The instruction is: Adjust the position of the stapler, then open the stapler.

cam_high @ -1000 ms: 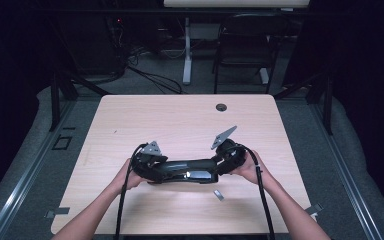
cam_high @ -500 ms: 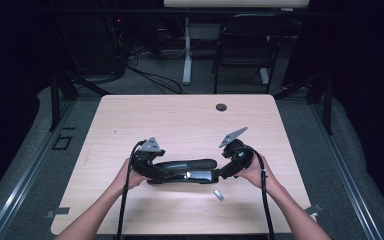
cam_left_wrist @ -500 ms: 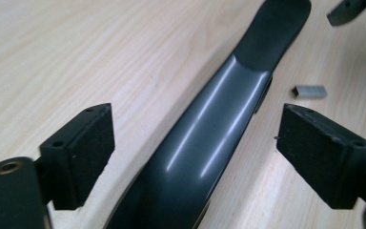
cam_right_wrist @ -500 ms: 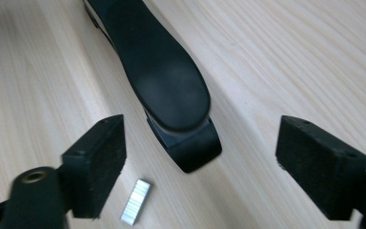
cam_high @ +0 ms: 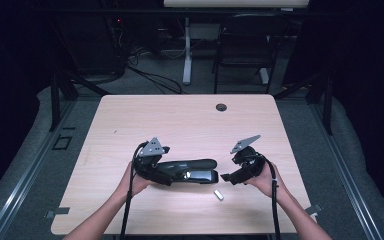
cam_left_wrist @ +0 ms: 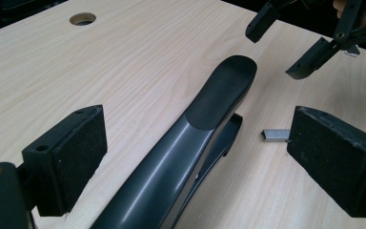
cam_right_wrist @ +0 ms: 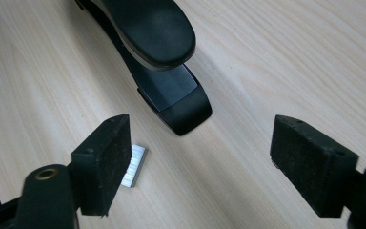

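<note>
Stapler (cam_high: 187, 171) lies flat on the bench (cam_high: 180, 115), black, its rear end between the parted jaws of my left tongs (cam_left_wrist: 195, 157), whose pads stand clear of its sides after just opening. My right tongs (cam_right_wrist: 200, 164) sit just off its nose, jaws apart with nothing between them, though they have just narrowed slightly. Beside their left pad lies a small strip of staples (cam_right_wrist: 134, 165).

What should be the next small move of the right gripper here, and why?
Probably lower the right gripper onto the staple strip and close on it. Its jaws stand open with nothing between them, the strip lies loose on the table beside the stapler.
</note>
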